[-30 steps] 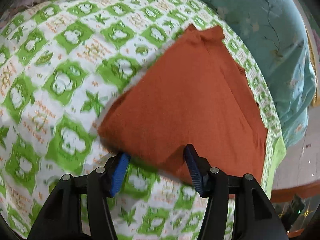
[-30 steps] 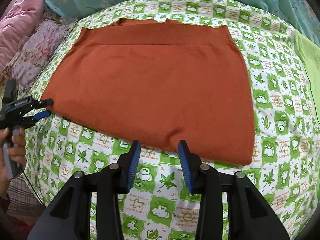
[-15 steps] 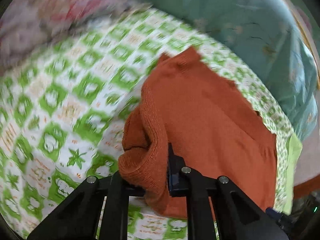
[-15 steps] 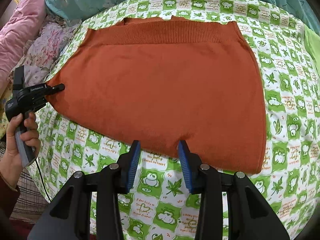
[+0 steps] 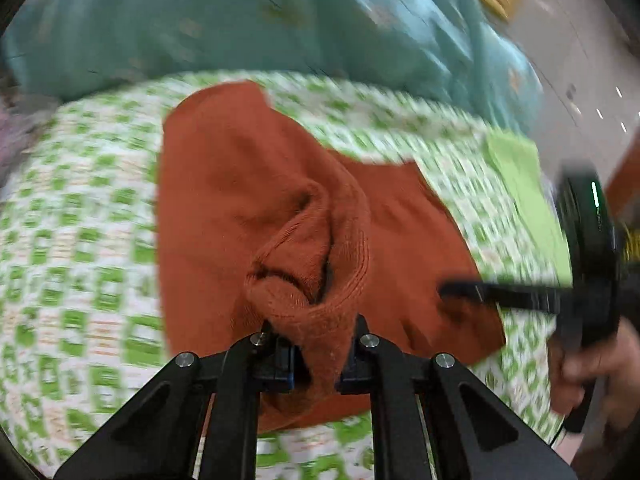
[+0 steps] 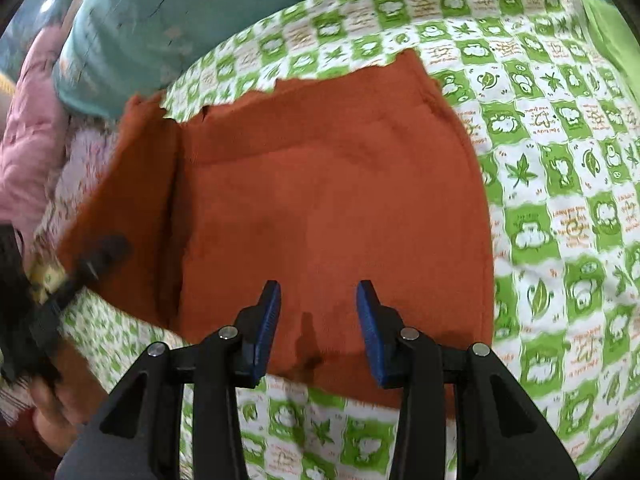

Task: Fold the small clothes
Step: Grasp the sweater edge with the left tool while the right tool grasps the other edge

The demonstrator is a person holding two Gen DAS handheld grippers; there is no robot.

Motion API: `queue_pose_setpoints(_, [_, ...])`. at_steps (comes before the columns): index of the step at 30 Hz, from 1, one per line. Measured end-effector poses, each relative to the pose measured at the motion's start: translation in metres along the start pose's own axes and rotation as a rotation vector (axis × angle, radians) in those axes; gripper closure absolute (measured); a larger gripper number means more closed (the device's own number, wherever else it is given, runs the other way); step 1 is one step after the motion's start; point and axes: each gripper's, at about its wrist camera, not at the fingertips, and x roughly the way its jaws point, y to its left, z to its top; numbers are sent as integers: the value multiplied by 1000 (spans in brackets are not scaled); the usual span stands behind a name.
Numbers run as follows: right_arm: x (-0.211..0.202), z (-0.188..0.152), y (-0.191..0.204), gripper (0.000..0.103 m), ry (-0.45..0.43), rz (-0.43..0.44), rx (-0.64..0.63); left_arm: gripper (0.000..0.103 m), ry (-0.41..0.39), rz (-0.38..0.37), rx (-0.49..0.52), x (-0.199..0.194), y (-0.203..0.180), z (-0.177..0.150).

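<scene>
An orange knitted garment (image 6: 328, 184) lies on the green-and-white patterned bedsheet (image 6: 560, 200). My left gripper (image 5: 316, 344) is shut on a bunched corner of the garment (image 5: 224, 184) and holds it lifted off the sheet. In the right wrist view that raised flap stands up at the left, with the left gripper (image 6: 106, 250) at its lower edge. My right gripper (image 6: 318, 320) hovers open over the garment's near edge with nothing between its blue pads. It also shows, blurred, as a dark bar (image 5: 464, 292) in the left wrist view.
A teal quilt (image 5: 200, 20) bulks along the far side of the bed. Pink bedding (image 6: 28, 140) is piled at the left. A plain green cloth (image 5: 516, 164) lies at the sheet's right edge. A hand (image 5: 592, 364) holds the right tool.
The left gripper closed on the garment's corner, lifted it and swung it across, rolling as it went. The right gripper moved forward over the garment's near edge, still open.
</scene>
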Motion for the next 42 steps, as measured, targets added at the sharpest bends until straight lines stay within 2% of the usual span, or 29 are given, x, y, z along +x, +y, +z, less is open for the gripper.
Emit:
queue_pose_setpoints(2, [9,10,-2,62,20,16,9,92,54,3,55,21,-12,-13])
queue_pose_setpoints(4, [22,21,-3,62,50,68,28,92,78,25,90,32,-17,-22])
queue_pose_setpoints(8, [45,42,3,44,66,175,57,92,89,26,104,35,-16,-27])
queue_pose_setpoints(12, [72,66,18,41,79,275,61,92,88,53,130,35,-21,-27])
queue_pose_setpoints(14, [90,76,28,41,96,268,46,92,89,66,137,35,-24,-27])
queue_pose_setpoints(15, [96,80,32,44,99,265,37,92,88,69,138,35,-25,-26])
queue_pose_setpoints(16, [101,84,37,54,104,264,19,92,86,70,139,34,-28,-24])
queue_pose_setpoints(17, [102,88,43,82,108,251,-5,92,85,69,139,31,-28,-21])
queue_pose_setpoints(18, [98,91,47,88,102,235,-27,92,81,63,136,28,-30,-18])
queue_pose_setpoints(20, [74,97,55,89,49,256,-79,92,60,21,124,18,-35,-9])
queue_pose_setpoints(22, [49,100,56,89,-1,272,-124,92,43,-57,110,9,-45,-1])
queue_pose_setpoints(25, [15,100,32,89,-53,231,-146,92,53,-134,130,15,-69,6])
queue_pose_setpoints(32, [25,89,-48,89,-4,86,-40,92,130,-203,178,57,-117,-4])
queue_pose_setpoints(38, [24,86,-67,89,-14,92,-23,91,156,-228,169,70,-122,-7])
queue_pose_setpoints(42, [35,84,-68,89,-2,49,-50,91,171,-232,156,80,-121,-6])
